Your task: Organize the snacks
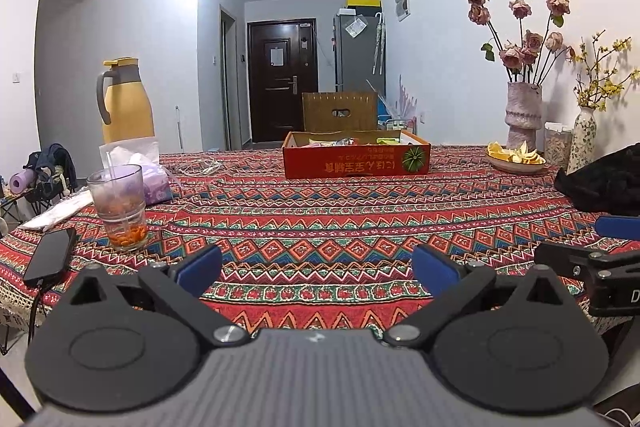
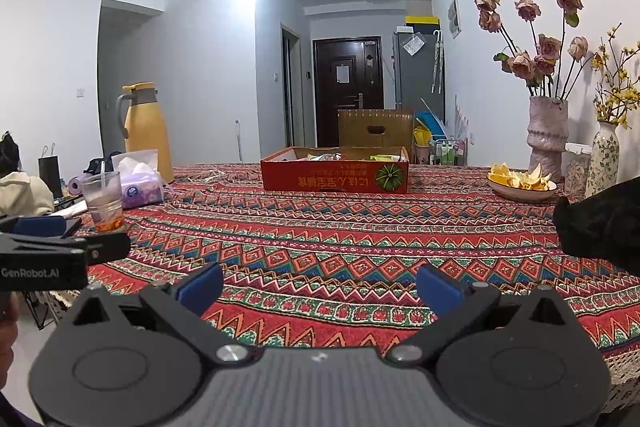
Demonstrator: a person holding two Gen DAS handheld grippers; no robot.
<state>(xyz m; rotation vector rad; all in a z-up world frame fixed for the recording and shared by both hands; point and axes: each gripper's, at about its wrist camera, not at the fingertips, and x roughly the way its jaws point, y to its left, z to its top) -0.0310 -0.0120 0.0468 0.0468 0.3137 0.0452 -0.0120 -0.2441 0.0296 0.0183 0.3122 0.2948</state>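
A shallow red cardboard box [image 1: 356, 161] holding several snack packets [image 1: 340, 142] sits at the far side of the table; it also shows in the right wrist view [image 2: 334, 177]. My left gripper [image 1: 316, 269] is open and empty, low over the near table edge, far from the box. My right gripper [image 2: 320, 287] is open and empty, also near the front edge, to the right of the left one. The right gripper's side shows at the right edge of the left wrist view [image 1: 600, 267].
A patterned red tablecloth [image 1: 320, 219] covers the table. At left stand a glass with a straw [image 1: 118, 207], a phone [image 1: 48, 261], a tissue pack [image 1: 148, 167] and a yellow jug [image 1: 124, 101]. At right are a bowl of peels [image 1: 516, 157], vases [image 1: 522, 115] and a black cloth [image 1: 604, 183].
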